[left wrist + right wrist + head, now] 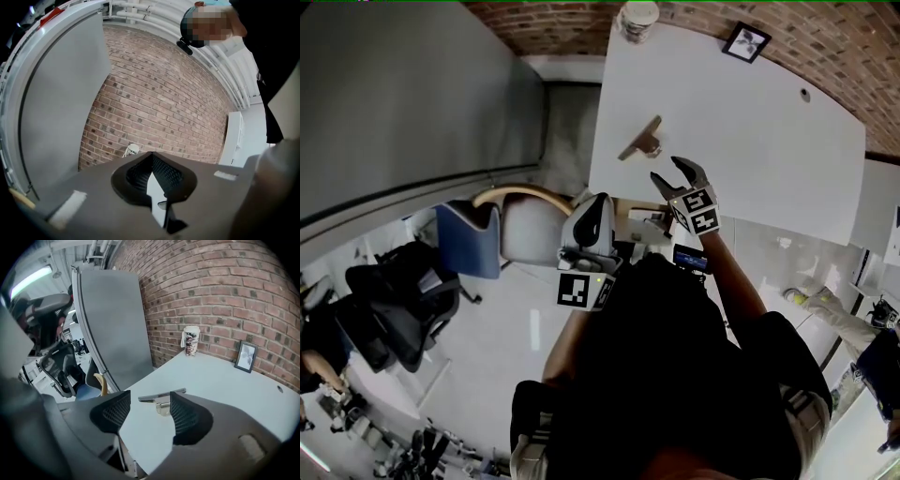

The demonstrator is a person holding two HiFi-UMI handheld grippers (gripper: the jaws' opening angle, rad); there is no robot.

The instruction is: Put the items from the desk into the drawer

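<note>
A small flat grey bar on a pale base, like a stapler, lies on the white desk. My right gripper hovers just in front of it near the desk's front edge, jaws open and empty. In the right gripper view the stapler shows just past the gap between the open jaws of the right gripper. My left gripper sits lower, by the desk's front left corner. In its own view the left gripper has its tips touching and nothing between them.
A patterned paper cup and a small black picture frame stand at the desk's far edge by the brick wall. A tall grey partition borders the desk's left side. Office chairs stand on the floor to the left.
</note>
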